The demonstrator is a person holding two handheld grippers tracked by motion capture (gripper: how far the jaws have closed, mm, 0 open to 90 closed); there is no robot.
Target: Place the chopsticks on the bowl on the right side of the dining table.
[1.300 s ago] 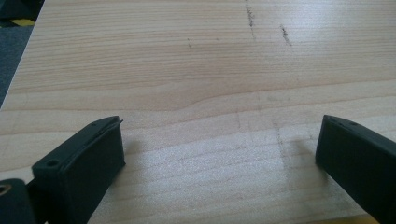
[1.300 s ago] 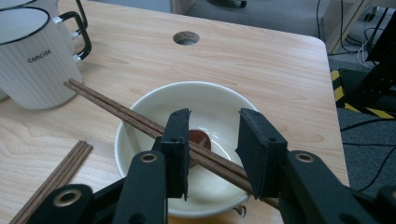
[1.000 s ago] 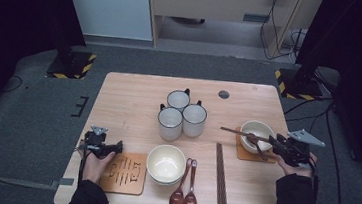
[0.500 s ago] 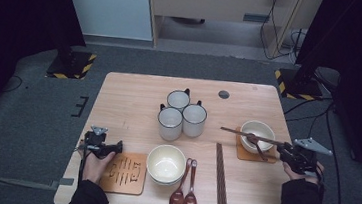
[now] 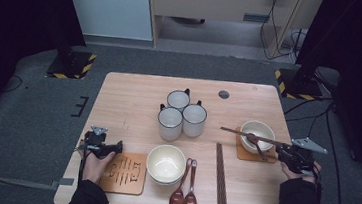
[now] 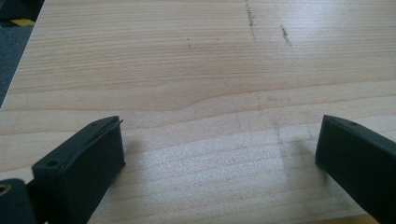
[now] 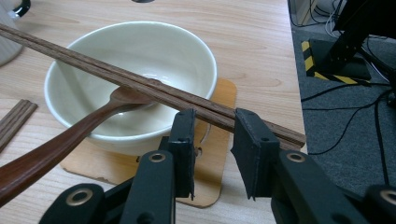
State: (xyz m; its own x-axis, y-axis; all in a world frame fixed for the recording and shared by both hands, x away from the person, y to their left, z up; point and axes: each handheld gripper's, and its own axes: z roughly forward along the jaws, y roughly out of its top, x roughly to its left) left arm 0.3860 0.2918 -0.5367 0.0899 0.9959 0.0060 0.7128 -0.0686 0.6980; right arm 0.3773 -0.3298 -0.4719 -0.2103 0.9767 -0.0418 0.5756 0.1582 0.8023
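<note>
Spoon point(image 7: 70, 140) under chopsticks point(image 7: 154, 91), close up

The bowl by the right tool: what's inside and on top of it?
Inside the bowl, a brown spoon leans over the rim. A pair of chopsticks lies across the top, covering part of the spoon's head.

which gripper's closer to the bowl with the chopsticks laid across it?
Right. The right gripper sits just beside that bowl, jaws near the chopsticks; the left gripper rests across the table.

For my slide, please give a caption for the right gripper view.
Right gripper open behind brown wooden chopsticks lying across a cream ceramic bowl holding a brown wooden spoon.
</note>
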